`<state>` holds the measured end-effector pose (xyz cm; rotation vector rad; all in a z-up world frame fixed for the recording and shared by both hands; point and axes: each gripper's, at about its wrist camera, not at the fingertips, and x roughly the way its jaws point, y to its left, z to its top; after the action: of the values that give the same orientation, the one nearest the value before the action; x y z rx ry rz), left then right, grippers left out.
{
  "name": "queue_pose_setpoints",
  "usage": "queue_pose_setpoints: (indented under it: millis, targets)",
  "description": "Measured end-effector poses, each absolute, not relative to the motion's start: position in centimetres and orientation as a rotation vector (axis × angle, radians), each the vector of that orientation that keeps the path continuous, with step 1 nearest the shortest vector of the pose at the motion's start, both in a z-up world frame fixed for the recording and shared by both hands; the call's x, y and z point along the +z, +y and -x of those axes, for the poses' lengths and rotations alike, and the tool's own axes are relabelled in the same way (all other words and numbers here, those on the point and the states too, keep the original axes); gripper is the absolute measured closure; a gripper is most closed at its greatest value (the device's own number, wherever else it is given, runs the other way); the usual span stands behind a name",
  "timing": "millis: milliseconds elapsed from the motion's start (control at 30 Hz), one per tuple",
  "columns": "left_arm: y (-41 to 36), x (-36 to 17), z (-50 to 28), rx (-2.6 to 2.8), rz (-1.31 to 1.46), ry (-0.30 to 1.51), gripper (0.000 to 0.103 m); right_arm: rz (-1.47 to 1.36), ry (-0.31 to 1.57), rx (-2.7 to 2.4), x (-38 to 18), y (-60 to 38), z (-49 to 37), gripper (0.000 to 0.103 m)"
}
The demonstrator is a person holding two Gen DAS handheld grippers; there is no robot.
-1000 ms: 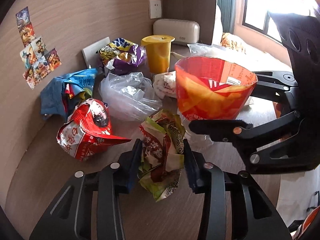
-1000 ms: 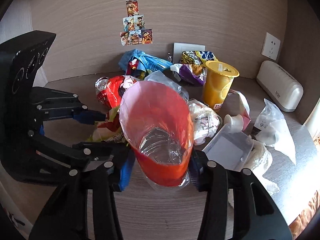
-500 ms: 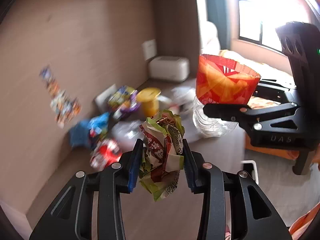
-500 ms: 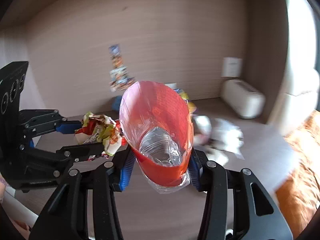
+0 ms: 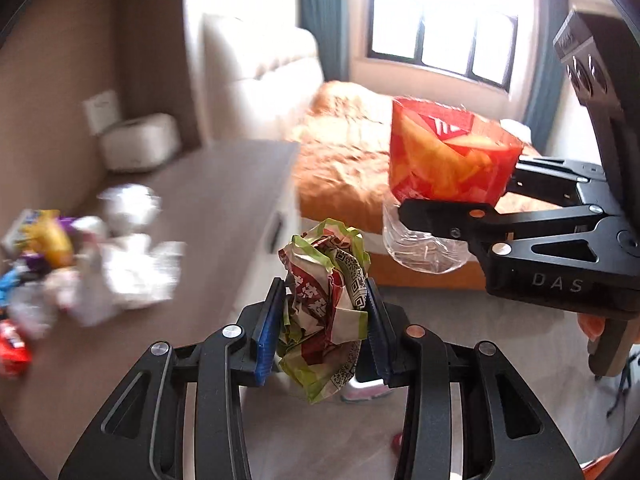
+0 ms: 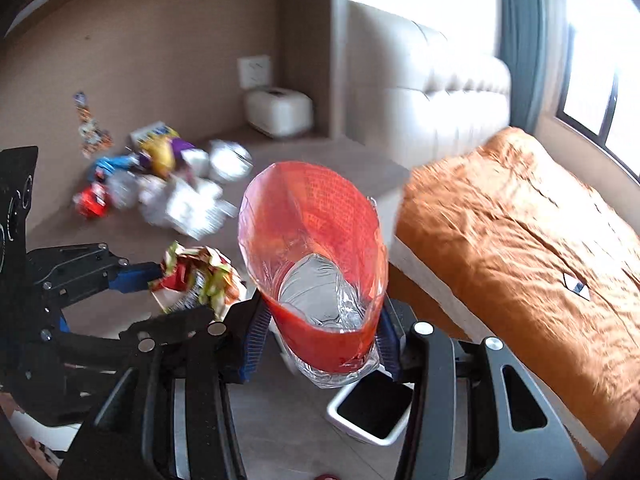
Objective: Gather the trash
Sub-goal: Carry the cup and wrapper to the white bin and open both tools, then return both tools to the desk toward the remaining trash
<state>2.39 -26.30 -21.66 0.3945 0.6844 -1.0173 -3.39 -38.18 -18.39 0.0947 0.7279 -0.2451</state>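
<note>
My left gripper (image 5: 325, 320) is shut on a crumpled green, red and white wrapper (image 5: 326, 312), held in the air past the desk's edge. In the right wrist view that wrapper (image 6: 196, 278) shows at lower left between the left gripper's fingers (image 6: 132, 276). My right gripper (image 6: 320, 332) is shut on a red snack cup (image 6: 316, 256) with crushed clear plastic inside; the same cup (image 5: 448, 160) shows at upper right in the left wrist view. A white bin with a dark opening (image 6: 372, 408) stands on the floor just beneath the cup.
More wrappers and bags (image 6: 160, 184) lie blurred on the wooden desk (image 5: 224, 200) to the left, with a white box (image 6: 278, 110) at the back wall. A bed with an orange cover (image 6: 520, 240) fills the right side, below a window (image 5: 444, 24).
Both grippers have lifted off the desk and swung right, away from the trash pile, toward the bed and floor. Each keeps its load. The bin has come into view under the cup.
</note>
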Motion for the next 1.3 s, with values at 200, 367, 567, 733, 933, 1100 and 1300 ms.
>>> queue_pose_setpoints:
  millis: [200,367,567,733,933,1100,1300]
  targets:
    - [-35.5,-31.7,-1.3,-1.013,-0.413,0.779,0.064,-0.097,0.813,-0.217,-27.9,-45.5,4.3,0.054]
    - [-40.9,-41.8,-0.7,-1.025,-0.450,0.847,0.063,-0.129,0.880,-0.202,-36.9,-50.2,4.1,0.054]
    - [-44.6,-55.5,-0.1,-1.065,-0.521,0.945,0.063,-0.180,0.984,-0.183,-51.1,-54.0,3.8,0.054]
    - [-46.1,-63.6,-0.3,-1.078,-0.532,0.992,0.061,-0.201,1.036,-0.145,-60.2,-55.1,3.3,0.054]
    - [-47.1,-68.2,-1.4,-1.073,-0.510,1.033,0.004,-0.213,1.053,-0.102,-64.5,-56.1,2.9,0.004]
    - [-46.7,-66.2,-1.9,-1.044,-0.493,1.043,0.004,-0.202,1.059,-0.123,-62.2,-56.6,3.2,0.004]
    - [-45.2,-56.0,-1.9,-0.961,-0.469,0.949,0.004,-0.208,0.963,-0.156,-53.1,-57.4,3.5,0.004]
